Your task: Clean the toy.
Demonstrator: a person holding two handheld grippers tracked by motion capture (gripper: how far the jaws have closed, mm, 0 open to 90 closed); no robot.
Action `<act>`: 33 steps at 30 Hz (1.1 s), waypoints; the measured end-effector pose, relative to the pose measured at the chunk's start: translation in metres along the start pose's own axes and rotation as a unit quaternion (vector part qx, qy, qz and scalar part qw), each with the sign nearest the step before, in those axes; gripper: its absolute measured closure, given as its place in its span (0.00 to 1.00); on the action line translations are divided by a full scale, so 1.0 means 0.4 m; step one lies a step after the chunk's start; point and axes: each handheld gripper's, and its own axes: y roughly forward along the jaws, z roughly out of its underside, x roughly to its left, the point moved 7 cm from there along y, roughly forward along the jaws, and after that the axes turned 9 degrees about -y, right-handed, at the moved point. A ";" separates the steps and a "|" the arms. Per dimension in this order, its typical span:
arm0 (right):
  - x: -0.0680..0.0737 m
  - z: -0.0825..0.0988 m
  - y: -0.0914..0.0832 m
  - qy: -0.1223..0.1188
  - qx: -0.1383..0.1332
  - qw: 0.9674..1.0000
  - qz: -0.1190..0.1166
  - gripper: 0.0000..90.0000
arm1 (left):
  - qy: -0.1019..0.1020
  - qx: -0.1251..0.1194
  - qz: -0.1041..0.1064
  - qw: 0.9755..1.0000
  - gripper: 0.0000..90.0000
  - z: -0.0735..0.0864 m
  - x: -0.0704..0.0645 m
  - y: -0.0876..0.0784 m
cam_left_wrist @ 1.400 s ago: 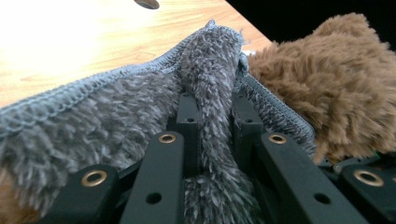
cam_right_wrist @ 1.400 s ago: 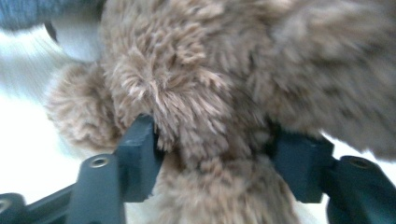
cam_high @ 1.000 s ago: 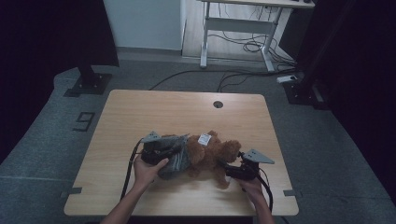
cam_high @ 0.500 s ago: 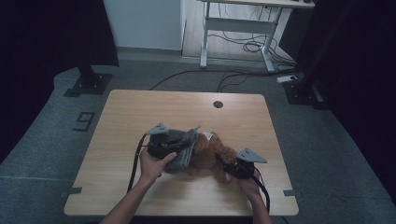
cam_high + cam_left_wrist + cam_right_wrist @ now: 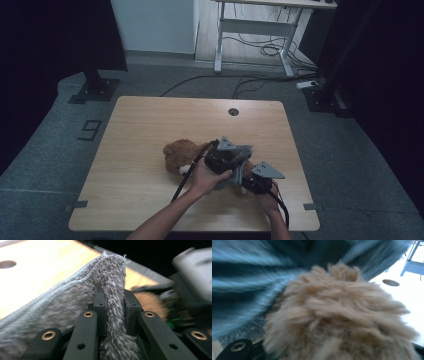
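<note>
A light wooden rectangular table (image 5: pixel 150 150) with a small round dark grommet hole (image 5: pixel 233 111) near its far edge carries a fluffy brown plush teddy bear (image 5: pixel 179 154). The bear lies on the tabletop directly beneath and to the left of the left gripper (image 5: pixel 226 156), its far end just ahead of the right gripper (image 5: pixel 256 182). The hole sits well beyond both grippers.

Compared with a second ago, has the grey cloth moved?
Yes. The left hand-held gripper has carried the grey cloth rightward across the table, off the teddy bear's head.
</note>
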 end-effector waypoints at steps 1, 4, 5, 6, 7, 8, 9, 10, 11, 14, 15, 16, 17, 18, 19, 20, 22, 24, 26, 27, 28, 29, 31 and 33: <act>0.001 0.003 0.000 -0.003 0.004 1.000 0.000 0.63 | -0.017 -0.005 0.003 1.000 0.85 0.006 0.017 -0.004; 0.004 0.008 0.003 -0.001 0.002 1.000 -0.004 0.64 | -0.030 -0.014 0.000 0.999 0.86 0.012 0.042 -0.027; 0.005 0.007 0.003 -0.003 0.001 1.000 -0.005 0.64 | -0.029 -0.015 -0.004 0.999 0.86 0.013 0.049 -0.037; 0.006 0.006 0.003 -0.003 0.001 1.000 -0.006 0.64 | -0.027 -0.017 -0.011 0.999 0.86 0.014 0.057 -0.050; 0.006 0.006 0.002 -0.003 0.001 1.000 -0.007 0.64 | -0.025 -0.022 -0.018 0.999 0.86 0.014 0.066 -0.064; 0.006 0.007 0.001 -0.003 0.002 1.000 -0.008 0.64 | -0.027 -0.025 -0.023 0.999 0.86 0.016 0.079 -0.082; 0.006 0.008 -0.001 -0.003 0.002 1.000 -0.009 0.64 | -0.030 -0.026 -0.026 0.999 0.86 0.017 0.088 -0.092; 0.006 0.009 -0.001 -0.002 0.001 1.000 -0.010 0.64 | -0.034 -0.029 -0.033 0.998 0.86 0.020 0.104 -0.110; 0.005 0.010 -0.002 0.000 0.001 1.000 -0.010 0.64 | -0.035 -0.030 -0.040 0.998 0.87 0.023 0.118 -0.124; 0.002 0.012 -0.004 -0.001 0.001 1.000 -0.013 0.64 | -0.046 -0.033 -0.060 0.997 0.87 0.036 0.168 -0.163; 0.001 0.013 -0.005 -0.002 0.000 1.000 -0.015 0.64 | -0.051 -0.035 -0.061 0.996 0.87 0.040 0.181 -0.173; 0.000 0.013 -0.006 -0.002 0.000 1.000 -0.016 0.64 | -0.059 -0.036 -0.060 0.996 0.87 0.043 0.197 -0.187; 0.000 0.014 -0.007 -0.003 -0.001 1.000 -0.017 0.64 | -0.068 -0.040 -0.055 0.995 0.87 0.046 0.211 -0.200; -0.001 0.013 -0.007 -0.003 -0.002 1.000 -0.018 0.64 | -0.076 -0.043 -0.050 0.995 0.87 0.049 0.222 -0.212; 0.000 0.013 -0.006 -0.003 -0.003 1.000 -0.019 0.64 | -0.081 -0.047 -0.047 0.995 0.87 0.050 0.231 -0.224; 0.001 0.013 -0.005 -0.005 -0.004 1.000 -0.020 0.64 | -0.083 -0.050 -0.047 0.994 0.87 0.051 0.237 -0.235; 0.000 0.013 -0.005 -0.006 -0.004 1.000 -0.020 0.64 | -0.085 -0.058 -0.050 0.993 0.87 0.051 0.246 -0.256; -0.001 0.015 -0.006 -0.006 -0.003 1.000 -0.022 0.64 | -0.088 -0.067 -0.056 0.992 0.87 0.051 0.259 -0.279; -0.001 0.016 -0.007 -0.006 -0.004 1.000 -0.025 0.64 | -0.093 -0.072 -0.062 0.991 0.87 0.052 0.275 -0.297; -0.001 0.016 -0.007 -0.005 -0.004 1.000 -0.025 0.64 | -0.097 -0.075 -0.067 0.990 0.87 0.055 0.286 -0.305; -0.001 0.016 -0.008 -0.005 -0.005 1.000 -0.026 0.64 | -0.103 -0.074 -0.072 0.989 0.87 0.060 0.301 -0.313; -0.001 0.017 -0.008 -0.004 -0.005 1.000 -0.027 0.64 | -0.106 -0.073 -0.076 0.989 0.87 0.065 0.311 -0.317; -0.002 0.018 -0.008 -0.004 -0.005 1.000 -0.027 0.64 | -0.119 -0.066 -0.089 0.987 0.87 0.083 0.344 -0.324; -0.002 0.018 -0.008 -0.002 -0.005 1.000 -0.029 0.64 | -0.131 -0.060 -0.091 0.985 0.87 0.101 0.369 -0.325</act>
